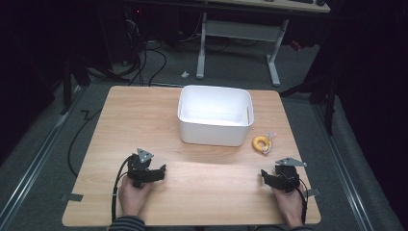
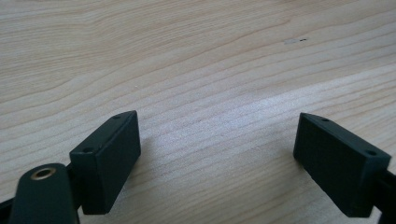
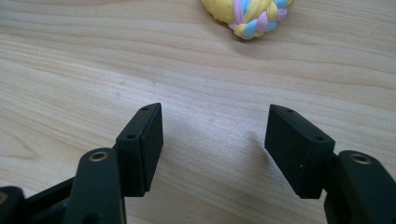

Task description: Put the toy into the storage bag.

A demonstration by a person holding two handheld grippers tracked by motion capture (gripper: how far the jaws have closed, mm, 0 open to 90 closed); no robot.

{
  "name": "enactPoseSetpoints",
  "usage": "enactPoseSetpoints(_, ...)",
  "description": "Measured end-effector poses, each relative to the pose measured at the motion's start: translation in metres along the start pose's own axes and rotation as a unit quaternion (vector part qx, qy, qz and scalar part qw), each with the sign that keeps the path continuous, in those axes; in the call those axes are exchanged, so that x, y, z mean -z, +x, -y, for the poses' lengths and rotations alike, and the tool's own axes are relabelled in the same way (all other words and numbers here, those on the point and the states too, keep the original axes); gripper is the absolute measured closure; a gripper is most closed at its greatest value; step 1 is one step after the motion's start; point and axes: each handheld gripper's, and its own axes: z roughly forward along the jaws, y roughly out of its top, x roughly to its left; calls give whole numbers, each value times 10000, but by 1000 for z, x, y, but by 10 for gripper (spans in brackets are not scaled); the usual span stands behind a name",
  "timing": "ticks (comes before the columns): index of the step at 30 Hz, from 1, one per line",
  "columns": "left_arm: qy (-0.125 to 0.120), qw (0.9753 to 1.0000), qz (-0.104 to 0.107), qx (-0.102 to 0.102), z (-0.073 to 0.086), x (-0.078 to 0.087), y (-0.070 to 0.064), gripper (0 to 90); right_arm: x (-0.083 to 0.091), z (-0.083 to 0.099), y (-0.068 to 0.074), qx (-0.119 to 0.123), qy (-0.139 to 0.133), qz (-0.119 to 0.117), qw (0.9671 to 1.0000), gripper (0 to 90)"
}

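A white rectangular bin point(image 1: 215, 115) stands at the middle back of the wooden table point(image 1: 192, 187). To its right lies a yellow ring toy point(image 1: 261, 143) with a pastel braided part point(image 3: 254, 16). My left gripper point(image 1: 162, 169) rests near the front left, held by a hand, jaws open over bare wood point(image 2: 217, 140). My right gripper point(image 1: 264, 174) sits at the front right, open, with the toy point(image 3: 247, 14) a short way beyond its jaws. Nothing lies between either pair of fingers.
The table's front edge is just behind both hands. Beyond the far edge are a desk frame point(image 1: 238, 43) and cables point(image 1: 144, 57) on a grey floor. A wide stretch of wood lies between the two grippers.
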Motion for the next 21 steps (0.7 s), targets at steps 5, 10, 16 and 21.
enactPoseSetpoints(5, -1, 10000, 1, 0, 0, 0, 0, 150, 6, -2, 1, 18, -63, -65, 10000, 388)
enactPoseSetpoints(10, 2, 10000, 2, -1, 0, 0, 0, 150, 16, -9, 0, 47, -159, -123, 9998, 408)
enactPoseSetpoints(16, 0, 10000, 3, -2, 0, 0, 0, 150, 21, -15, -1, 86, -176, -144, 9997, 414)
enactPoseSetpoints(21, -1, 10000, 4, -2, 0, 0, 0, 150, 29, -26, -2, 160, -200, -210, 9995, 437)
